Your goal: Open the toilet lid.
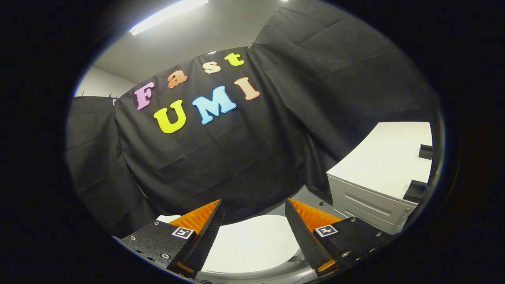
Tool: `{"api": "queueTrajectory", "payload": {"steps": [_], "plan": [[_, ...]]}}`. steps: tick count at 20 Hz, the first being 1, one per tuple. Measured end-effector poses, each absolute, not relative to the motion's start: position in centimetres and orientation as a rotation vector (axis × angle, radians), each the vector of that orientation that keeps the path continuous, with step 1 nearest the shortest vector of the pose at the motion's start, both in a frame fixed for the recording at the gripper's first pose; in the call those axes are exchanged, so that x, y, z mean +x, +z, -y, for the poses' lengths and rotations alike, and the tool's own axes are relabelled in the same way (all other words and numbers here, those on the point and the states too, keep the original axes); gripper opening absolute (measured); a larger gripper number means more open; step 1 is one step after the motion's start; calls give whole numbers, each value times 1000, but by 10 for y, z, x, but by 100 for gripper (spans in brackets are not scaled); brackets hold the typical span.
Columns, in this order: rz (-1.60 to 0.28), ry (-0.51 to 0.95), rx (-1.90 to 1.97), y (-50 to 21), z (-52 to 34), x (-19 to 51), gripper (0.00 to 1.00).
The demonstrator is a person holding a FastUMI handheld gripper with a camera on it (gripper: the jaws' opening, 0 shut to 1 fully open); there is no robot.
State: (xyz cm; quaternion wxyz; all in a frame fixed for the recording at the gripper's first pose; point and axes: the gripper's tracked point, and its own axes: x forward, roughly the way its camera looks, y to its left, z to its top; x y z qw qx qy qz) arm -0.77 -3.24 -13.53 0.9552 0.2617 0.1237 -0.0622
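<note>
A white toilet lid lies flat and closed below and between my fingers, with a pale rim curving under it. My gripper hovers above the lid, tilted up toward the booth's wall. Its two fingers stand wide apart with nothing between them, and the fingertips sit apart from the lid's surface. A small white part of the toilet peeks out just beyond the left finger.
A white drawer cabinet stands to the right of the toilet, with two dark items on its top. Black cloth hangs close behind the toilet. A strip of grey floor shows between toilet and cabinet.
</note>
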Motion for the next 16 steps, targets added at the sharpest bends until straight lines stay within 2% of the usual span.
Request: {"api": "queueTrajectory", "payload": {"steps": [12, 16], "plan": [[-586, -208, 588, -301, 24, -60, 95], [-626, -230, 680, -321, 19, -68, 95]]}}
